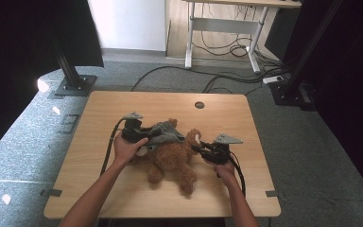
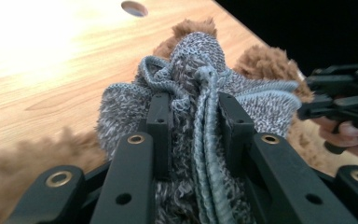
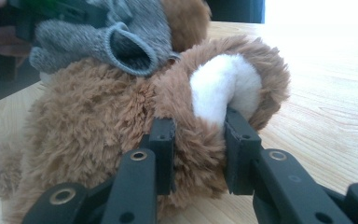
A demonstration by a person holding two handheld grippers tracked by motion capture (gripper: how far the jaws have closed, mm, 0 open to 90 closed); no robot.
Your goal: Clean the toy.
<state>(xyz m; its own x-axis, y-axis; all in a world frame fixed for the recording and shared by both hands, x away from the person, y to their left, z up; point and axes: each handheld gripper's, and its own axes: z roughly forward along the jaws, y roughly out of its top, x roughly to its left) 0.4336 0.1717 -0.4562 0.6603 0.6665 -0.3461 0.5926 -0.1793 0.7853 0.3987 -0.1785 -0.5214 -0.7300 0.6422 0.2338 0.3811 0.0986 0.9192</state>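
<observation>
A brown plush bear (image 1: 172, 160) lies on its back in the middle of the wooden table (image 1: 123, 106), with a grey knitted garment (image 1: 166, 133) bunched over its head end. My left gripper (image 1: 153, 134) is shut on a fold of the grey garment (image 2: 191, 93), and the ribbed hem runs between its jaws (image 2: 193, 112). My right gripper (image 1: 197, 148) is shut on the bear's arm (image 3: 200, 130), just below the white paw pad (image 3: 219, 88). An open sleeve of the garment (image 3: 126, 46) sits above the bear's body (image 3: 88, 130). The right gripper (image 2: 338, 100) also shows far right in the left gripper view.
A round cable hole (image 1: 199, 104) sits near the table's far edge. Black frame posts (image 1: 71, 71) stand on the floor behind the table's corners, and cables (image 1: 227, 80) run over the carpet to a desk (image 1: 227, 23) at the back.
</observation>
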